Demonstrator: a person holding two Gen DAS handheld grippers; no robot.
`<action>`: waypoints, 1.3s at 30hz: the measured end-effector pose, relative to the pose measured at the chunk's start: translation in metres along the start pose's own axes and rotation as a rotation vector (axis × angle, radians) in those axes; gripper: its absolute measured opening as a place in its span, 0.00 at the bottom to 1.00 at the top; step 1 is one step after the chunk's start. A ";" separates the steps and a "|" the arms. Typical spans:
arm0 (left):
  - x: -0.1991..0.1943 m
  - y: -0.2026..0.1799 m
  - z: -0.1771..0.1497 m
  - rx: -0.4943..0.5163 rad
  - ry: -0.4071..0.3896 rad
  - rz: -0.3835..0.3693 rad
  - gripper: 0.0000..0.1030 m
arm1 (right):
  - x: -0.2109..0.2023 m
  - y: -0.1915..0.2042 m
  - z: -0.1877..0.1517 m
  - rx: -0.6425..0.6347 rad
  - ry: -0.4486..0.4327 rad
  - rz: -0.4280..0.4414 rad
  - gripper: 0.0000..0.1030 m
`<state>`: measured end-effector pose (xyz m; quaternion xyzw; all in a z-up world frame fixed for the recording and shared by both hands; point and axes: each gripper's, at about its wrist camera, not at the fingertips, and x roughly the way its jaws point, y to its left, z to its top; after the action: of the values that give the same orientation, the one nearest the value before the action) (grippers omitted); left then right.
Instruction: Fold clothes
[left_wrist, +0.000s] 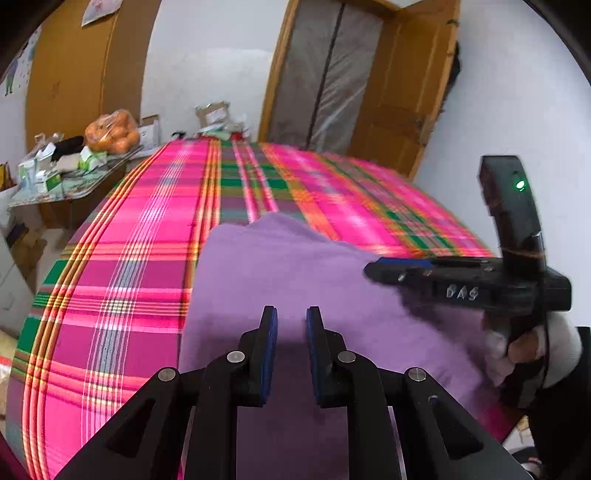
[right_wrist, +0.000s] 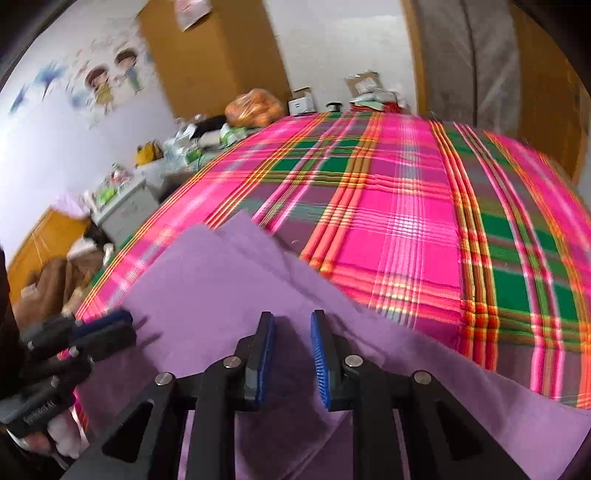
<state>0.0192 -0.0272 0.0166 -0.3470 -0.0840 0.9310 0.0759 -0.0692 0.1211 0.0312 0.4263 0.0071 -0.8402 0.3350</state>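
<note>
Purple cloth (left_wrist: 295, 266) on bed | left tongs (left_wrist: 291, 325) parted, empty | right tongs (right_wrist: 292, 328) parted, empty

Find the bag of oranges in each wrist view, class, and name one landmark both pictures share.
Left wrist view: bag of oranges, upper left, on the cluttered side table beyond the plaid cloth.
Right wrist view: bag of oranges, upper centre, past the cloth's far edge.
Shared landmark: purple garment.

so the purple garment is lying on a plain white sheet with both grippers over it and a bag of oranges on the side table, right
Not quite: the sheet is not plain white but a bright pink plaid with green and orange stripes, as the right wrist view shows. The rest holds: the purple garment lies on it, the left gripper and right gripper are over it, and the bag of oranges sits on the side table.
</note>
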 end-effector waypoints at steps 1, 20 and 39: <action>0.004 0.002 -0.002 -0.010 0.017 -0.007 0.16 | -0.006 -0.004 0.000 0.034 -0.011 0.025 0.19; -0.005 -0.031 -0.022 0.052 0.023 -0.211 0.16 | -0.077 -0.023 -0.082 0.032 -0.051 0.020 0.19; 0.022 -0.048 -0.008 0.033 0.062 -0.194 0.16 | -0.231 -0.228 -0.175 0.688 -0.311 -0.357 0.24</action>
<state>0.0122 0.0244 0.0067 -0.3645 -0.0992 0.9094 0.1739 0.0206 0.4789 0.0242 0.3736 -0.2508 -0.8928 0.0192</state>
